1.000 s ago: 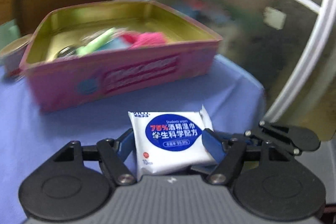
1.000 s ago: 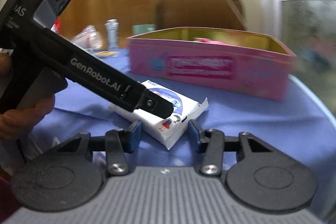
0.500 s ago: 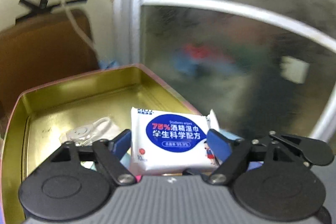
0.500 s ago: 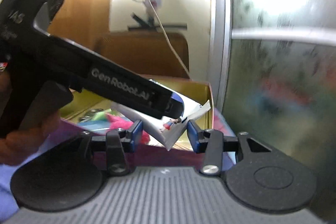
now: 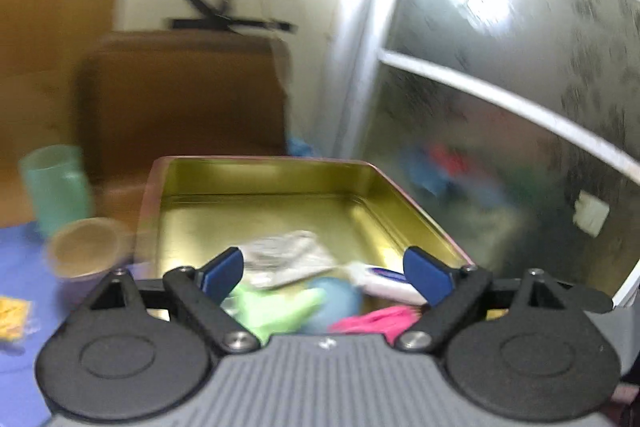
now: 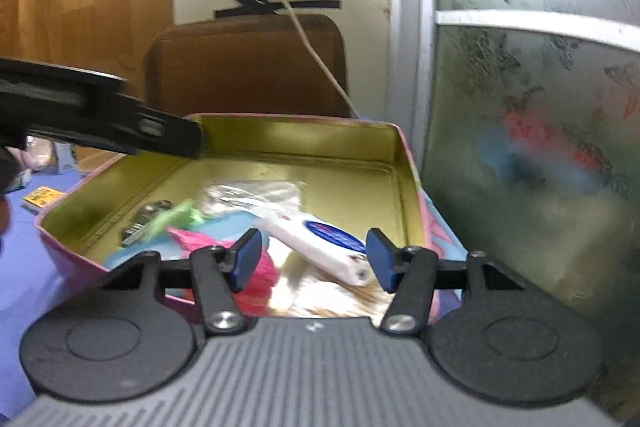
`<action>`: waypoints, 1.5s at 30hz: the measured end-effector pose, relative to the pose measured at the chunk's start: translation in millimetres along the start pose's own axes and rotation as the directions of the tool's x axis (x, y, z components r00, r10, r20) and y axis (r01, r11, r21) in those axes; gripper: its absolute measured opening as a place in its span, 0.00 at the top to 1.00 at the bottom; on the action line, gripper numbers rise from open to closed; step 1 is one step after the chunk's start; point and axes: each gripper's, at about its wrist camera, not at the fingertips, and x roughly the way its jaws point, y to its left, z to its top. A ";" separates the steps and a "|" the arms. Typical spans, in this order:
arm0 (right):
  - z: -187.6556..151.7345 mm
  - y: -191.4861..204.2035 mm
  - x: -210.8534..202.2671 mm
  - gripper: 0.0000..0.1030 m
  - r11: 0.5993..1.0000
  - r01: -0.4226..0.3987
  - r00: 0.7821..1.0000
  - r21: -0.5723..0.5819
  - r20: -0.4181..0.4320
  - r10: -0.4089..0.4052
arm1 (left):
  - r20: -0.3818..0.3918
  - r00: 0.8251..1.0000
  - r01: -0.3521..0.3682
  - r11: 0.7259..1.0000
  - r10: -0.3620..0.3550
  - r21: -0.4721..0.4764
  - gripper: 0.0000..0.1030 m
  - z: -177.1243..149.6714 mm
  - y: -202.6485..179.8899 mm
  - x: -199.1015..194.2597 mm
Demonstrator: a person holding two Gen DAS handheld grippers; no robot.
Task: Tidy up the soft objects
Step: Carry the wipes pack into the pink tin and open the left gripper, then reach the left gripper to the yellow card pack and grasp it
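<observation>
Both views look into an open tin [image 6: 404, 163] with a pink outer wall and a gold interior, standing on a bench [image 5: 24, 259] covered in blue cloth. The left hand-held gripper [image 5: 320, 269] hovers above the tin's near end with its blue pads [image 5: 224, 269] spread wide and nothing between them; the right hand-held gripper [image 6: 314, 257] is likewise spread and empty, poised over the near right corner. The wipes packet [image 6: 320, 241], white with a blue oval label, lies inside the tin near its right wall, tilted across the other contents rather than flat, which suggests it was let fall onto the pile. Beneath and beside it lie a pink soft item [image 6: 256, 267], a green soft item [image 5: 272, 307], a pale blue item [image 5: 336, 297] and a crumpled clear wrapper [image 5: 288, 259]; all are gathered at the near end, leaving the far floor of the tin bare. The open jaws of both tools are consistent with a release, the tin serving as the single collecting place for the soft objects. In the right view the dark body of the left tool crosses the upper left, above the tin's left rim. Outside the tin, on the bench to its left, stand a green cup [image 5: 56, 187] and a small round container [image 5: 86, 253], with a yellow packet [image 5: 14, 313] nearer the edge; whether these belong to the task cannot be told.
</observation>
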 end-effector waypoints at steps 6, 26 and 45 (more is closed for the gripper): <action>16.6 45.4 -12.2 0.42 0.995 -0.079 0.996 -0.067 0.036 0.081 | 0.023 0.976 -0.213 0.976 0.215 -0.047 0.11 -33.6 88.3 -70.9; 41.7 321.5 128.9 0.19 0.829 -0.503 0.863 -0.244 -0.201 0.464 | 0.043 0.874 -0.432 0.814 0.484 -0.389 0.12 -119.8 226.2 -167.9; -17.8 291.7 35.6 0.37 0.660 -0.678 0.732 -0.323 -0.378 0.566 | 0.064 0.936 -0.295 0.871 0.346 -0.393 0.15 -123.7 226.5 -167.4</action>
